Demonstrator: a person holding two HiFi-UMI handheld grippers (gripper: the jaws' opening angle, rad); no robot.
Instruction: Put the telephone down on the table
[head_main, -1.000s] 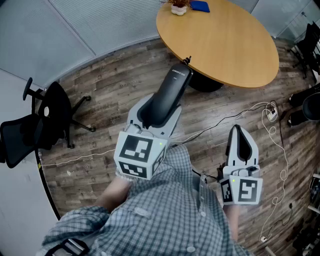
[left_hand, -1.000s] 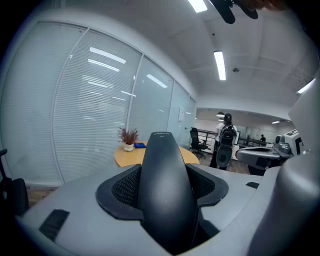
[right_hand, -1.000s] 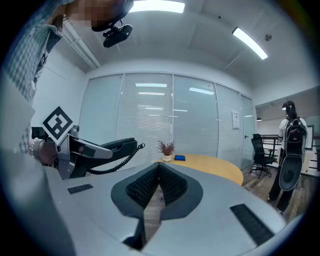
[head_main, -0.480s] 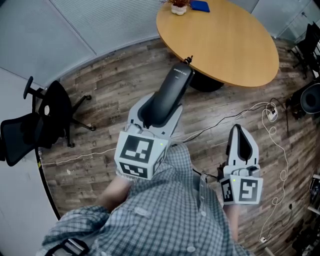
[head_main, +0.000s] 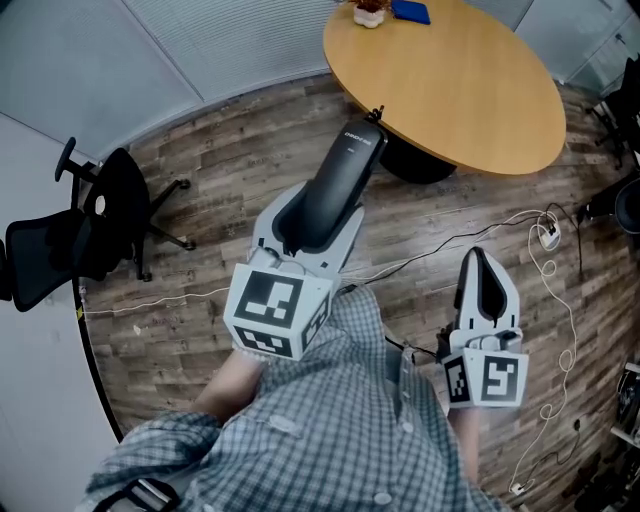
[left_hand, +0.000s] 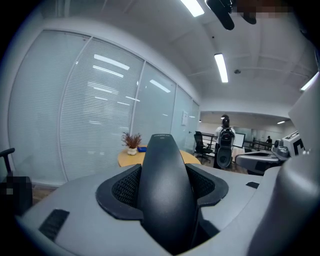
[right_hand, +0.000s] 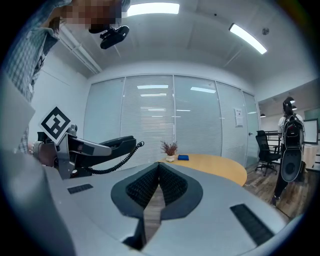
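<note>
The left claw (head_main: 315, 218) is clenched on the telephone (head_main: 345, 170). The left gripper view shows the dark handset (left_hand: 162, 175) wedged between both pads and pointing away from the person. It is held in the air above the wooden floor (head_main: 220, 180), its far tip reaching towards the near edge of the round desk (head_main: 470, 90), which lies at about 1 o'clock from the claw. A coiled cord (right_hand: 120, 155) trails from the handset in the right gripper view.

The right claw (head_main: 483, 290), at about 4 o'clock from the left one, has its pads pressed together at the tips with nothing between them (right_hand: 159, 185).

A small potted plant (head_main: 368, 12) and a blue object (head_main: 410, 12) sit at the desk's far rim, around 12 o'clock.

As I judge it, the pickup is done and the setting-down is not. The telephone has yet to be carried over the desk top, lowered flat and let go.
</note>
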